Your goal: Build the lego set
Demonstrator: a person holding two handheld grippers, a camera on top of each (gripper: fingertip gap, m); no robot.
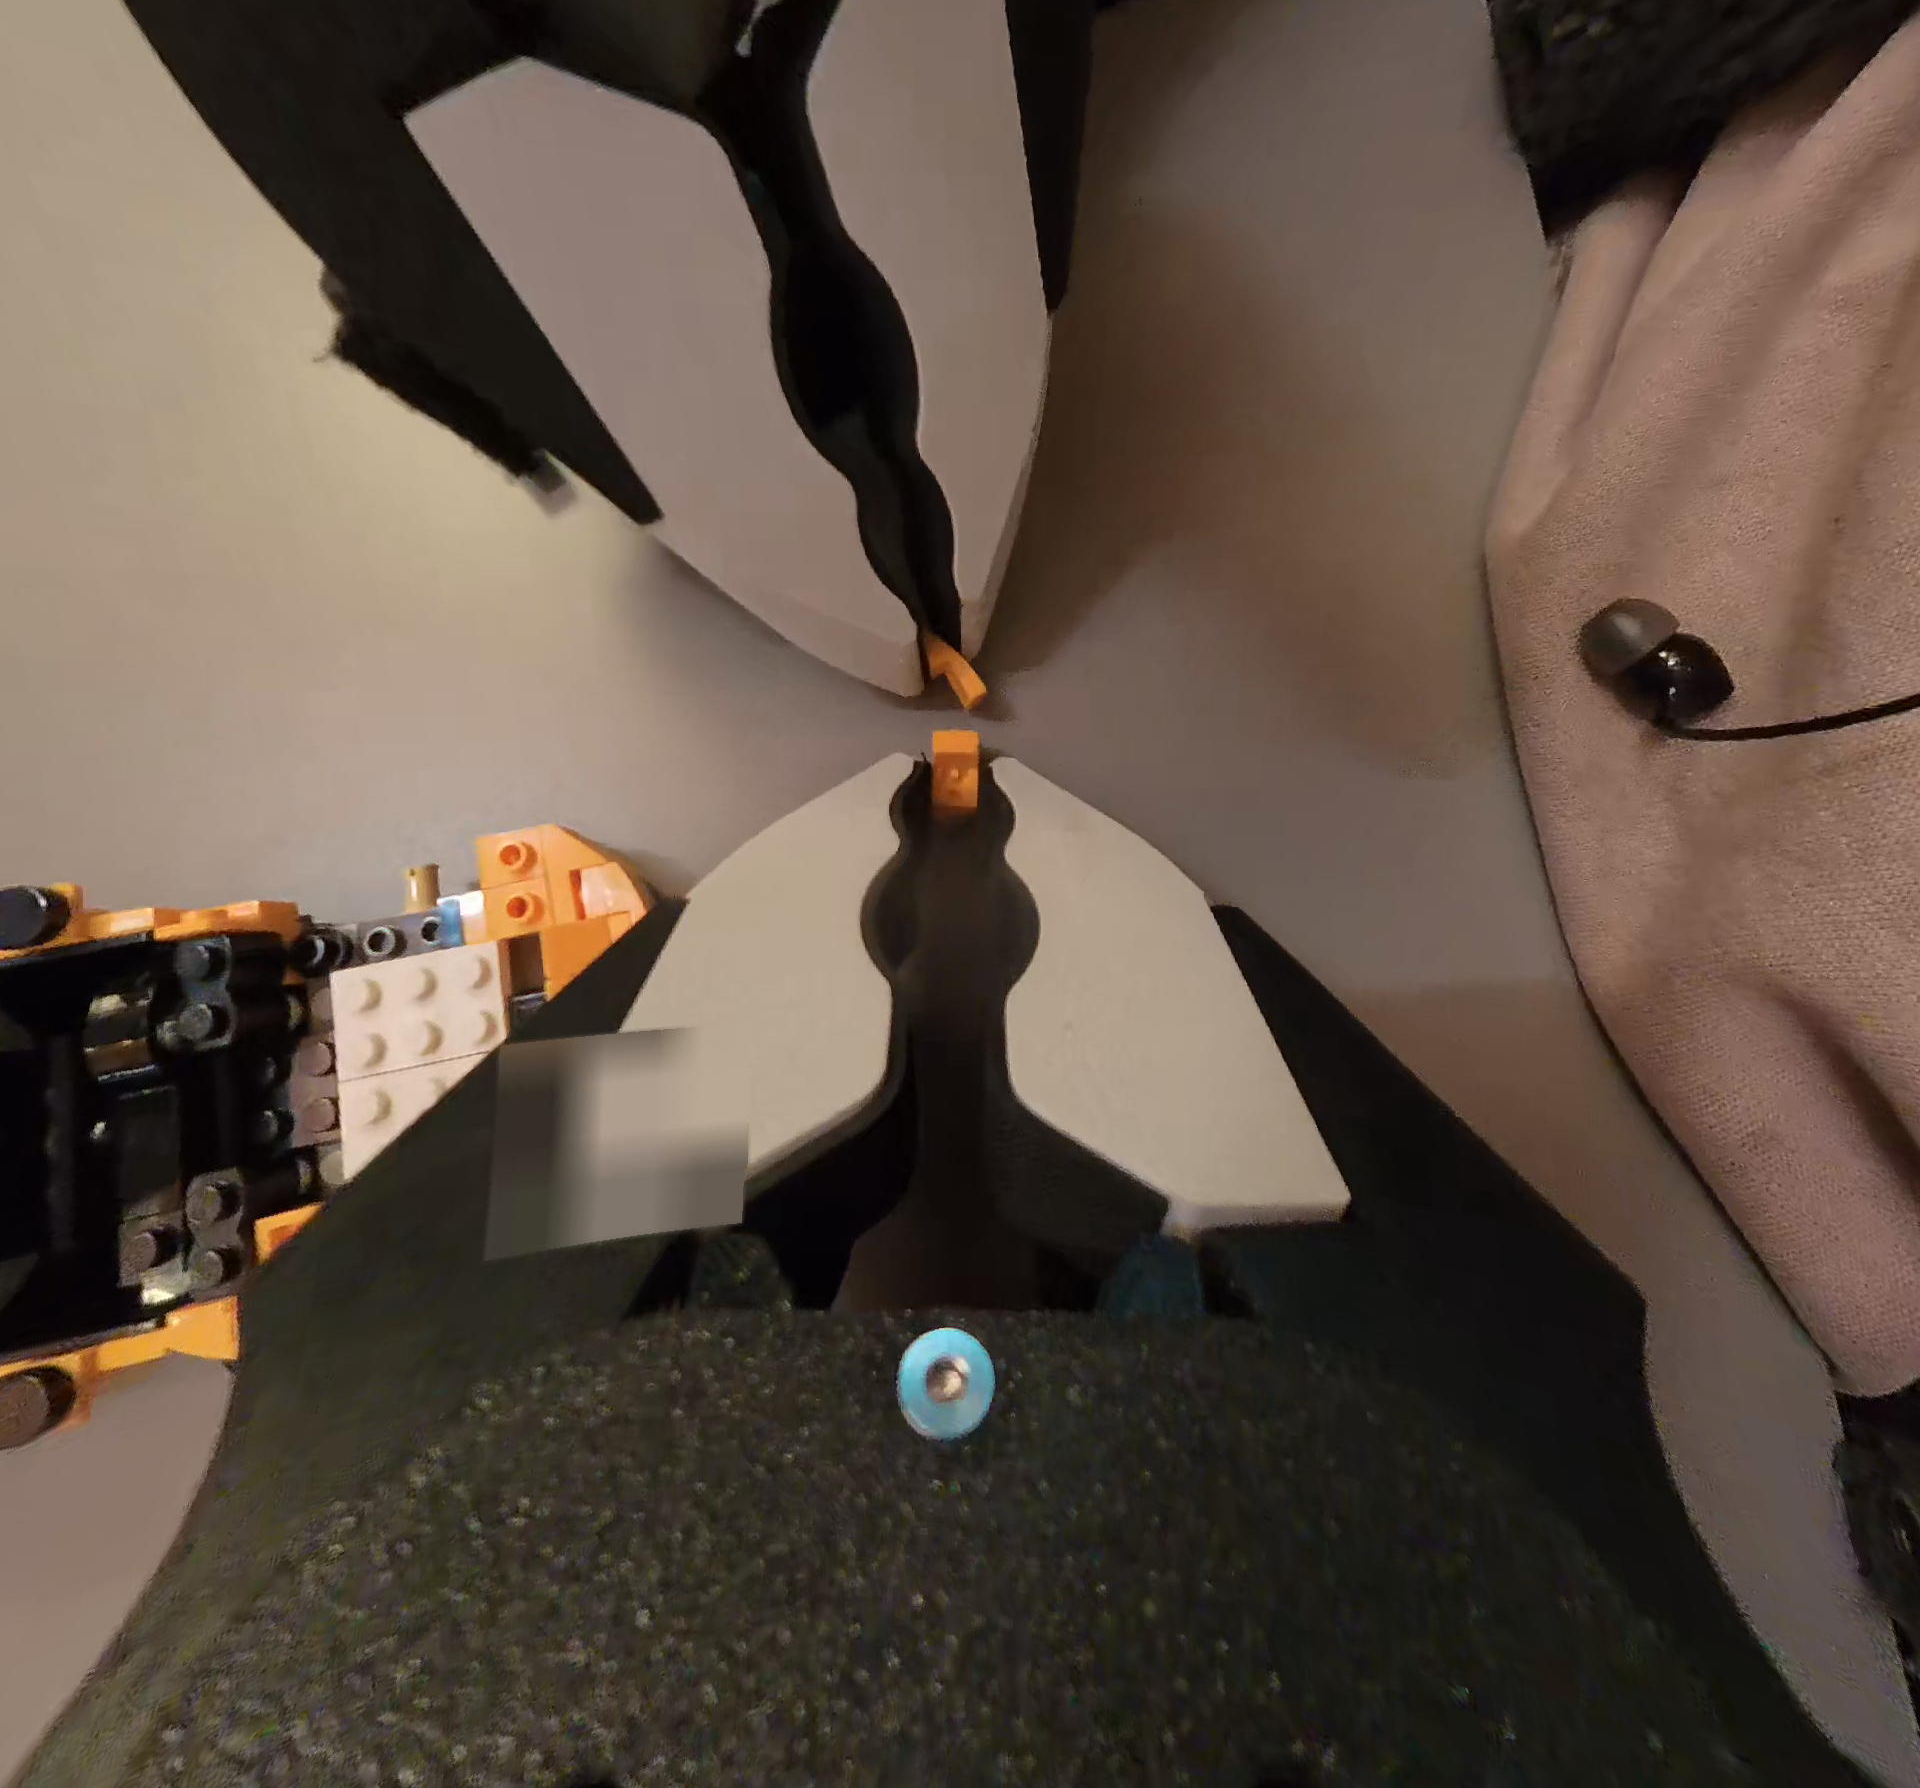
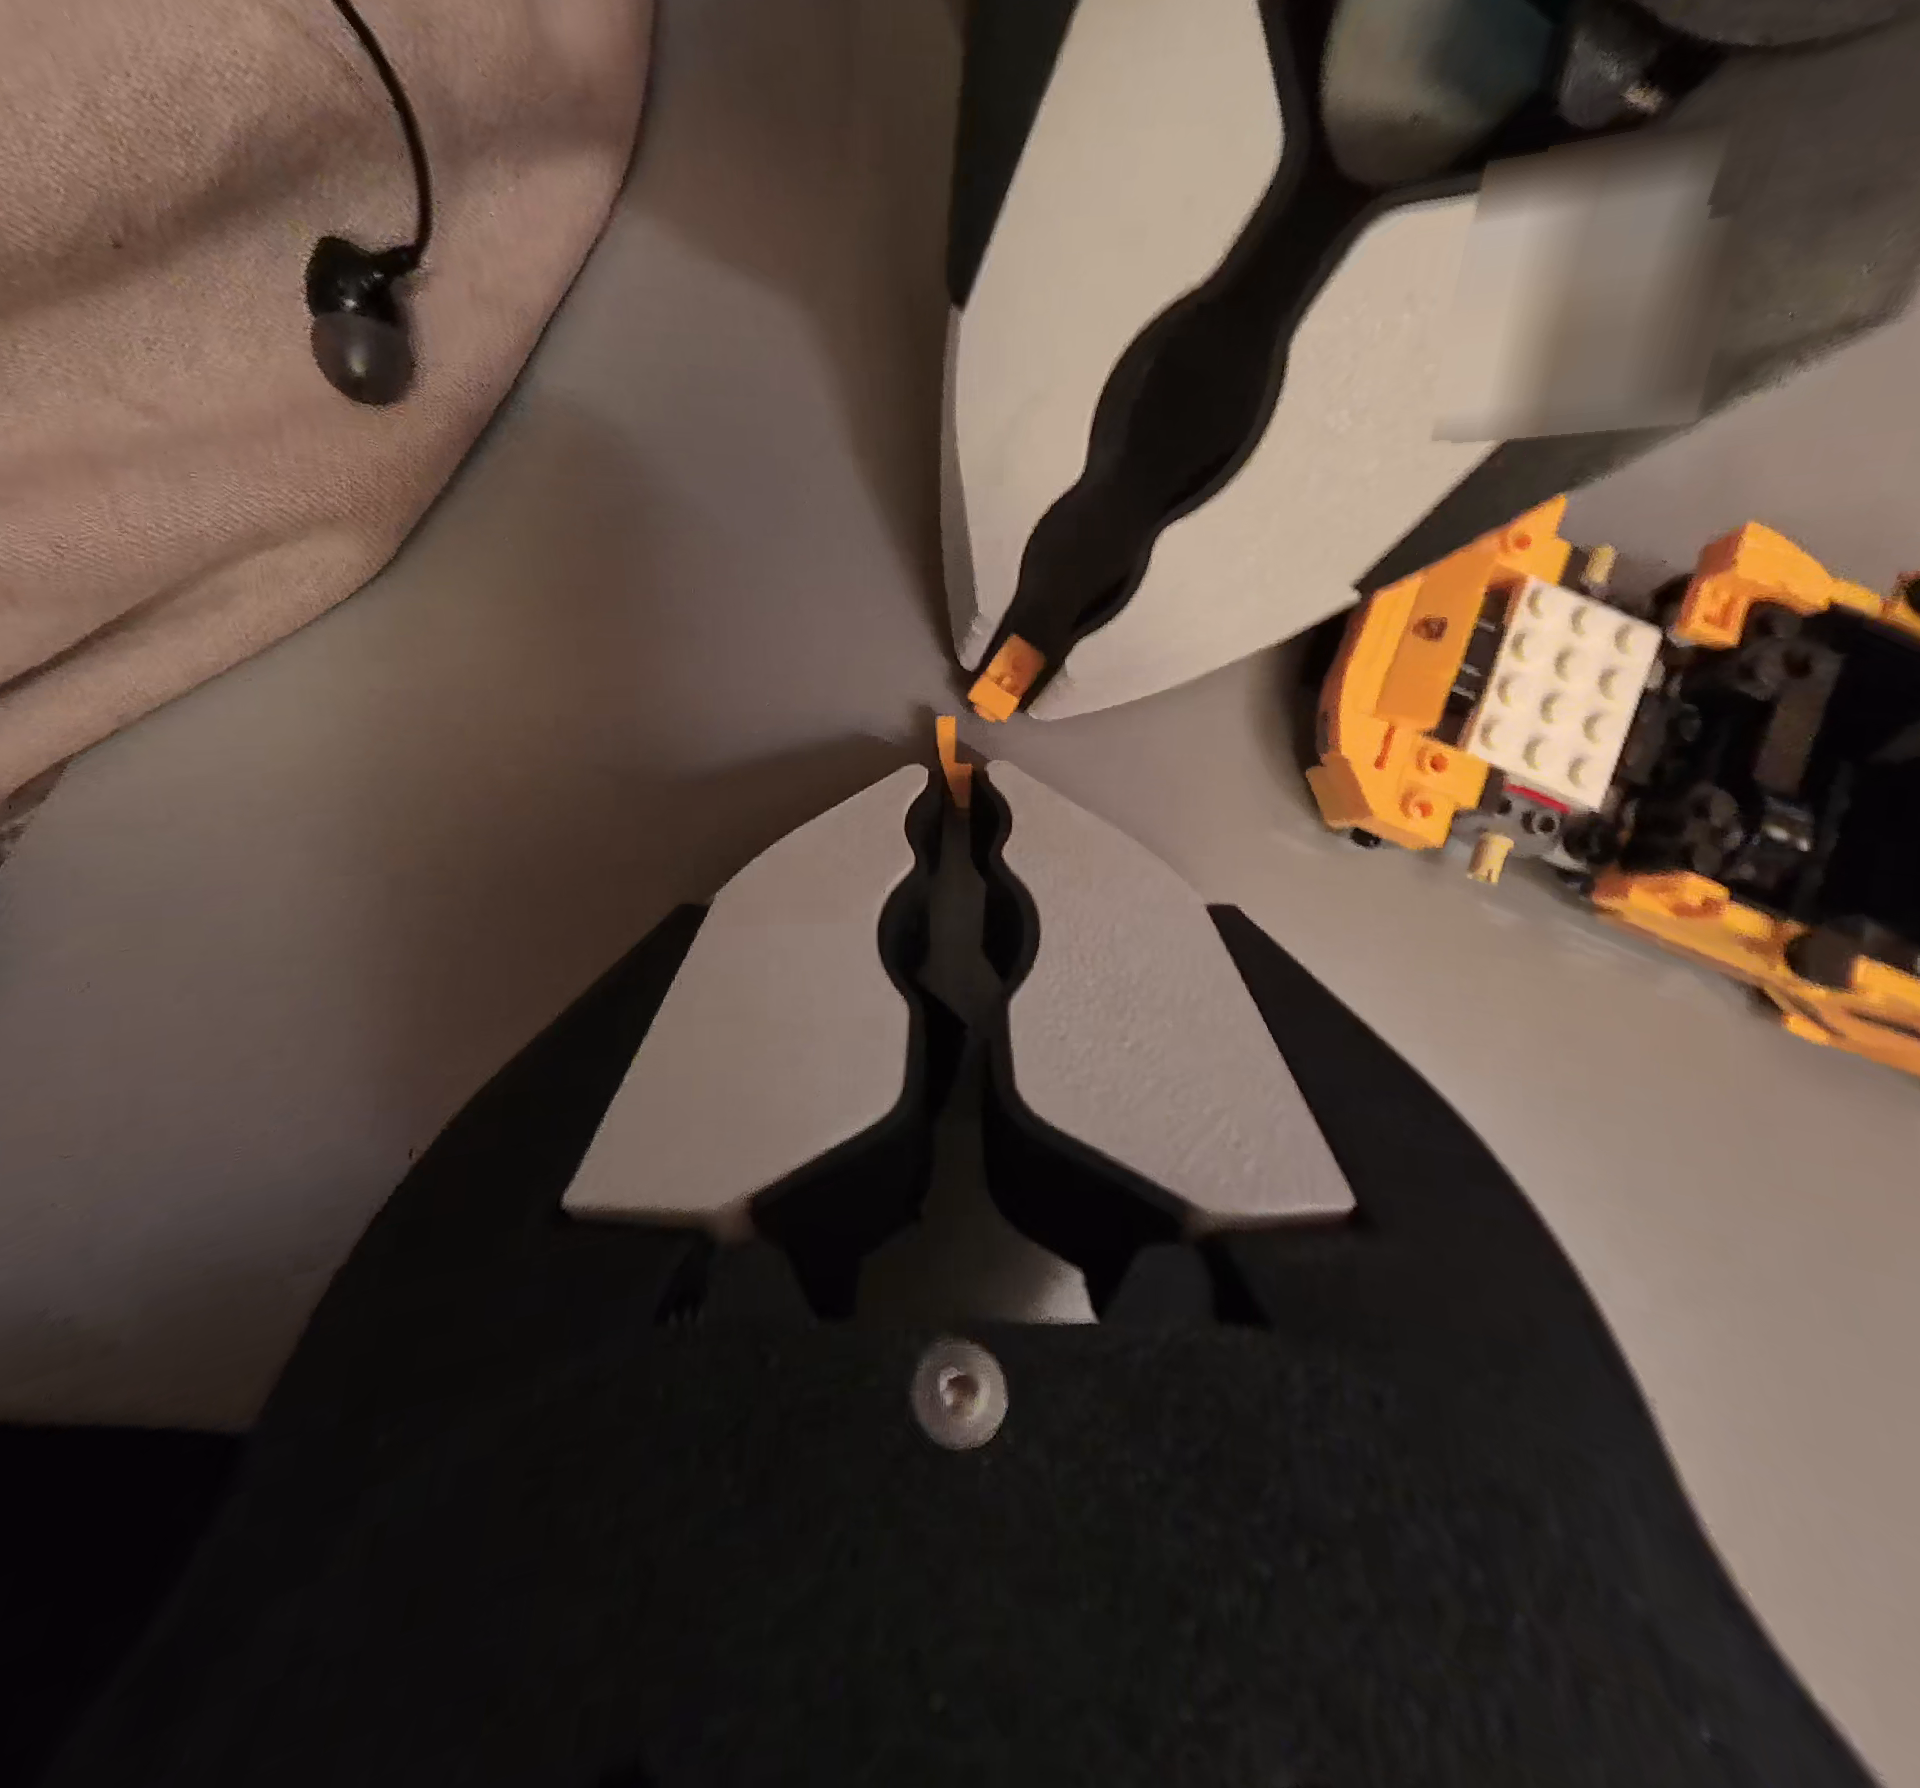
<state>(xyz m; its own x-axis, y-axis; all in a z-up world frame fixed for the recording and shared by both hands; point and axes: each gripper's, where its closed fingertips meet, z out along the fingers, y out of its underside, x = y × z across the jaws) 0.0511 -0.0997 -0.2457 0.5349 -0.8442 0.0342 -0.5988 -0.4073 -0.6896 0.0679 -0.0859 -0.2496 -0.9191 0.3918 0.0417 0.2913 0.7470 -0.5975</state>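
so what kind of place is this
Probably a home desk or hobby table, not a lab: a plain grey tabletop, a half-built orange lego car, an earbud lying on pinkish fabric.

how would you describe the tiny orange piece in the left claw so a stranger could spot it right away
Start at the orange lego car on the grey table, then go to where the two claws meet tip to tip. The left claw pinches a blocky orange piece; the right claw's orange piece is thinner and curved.
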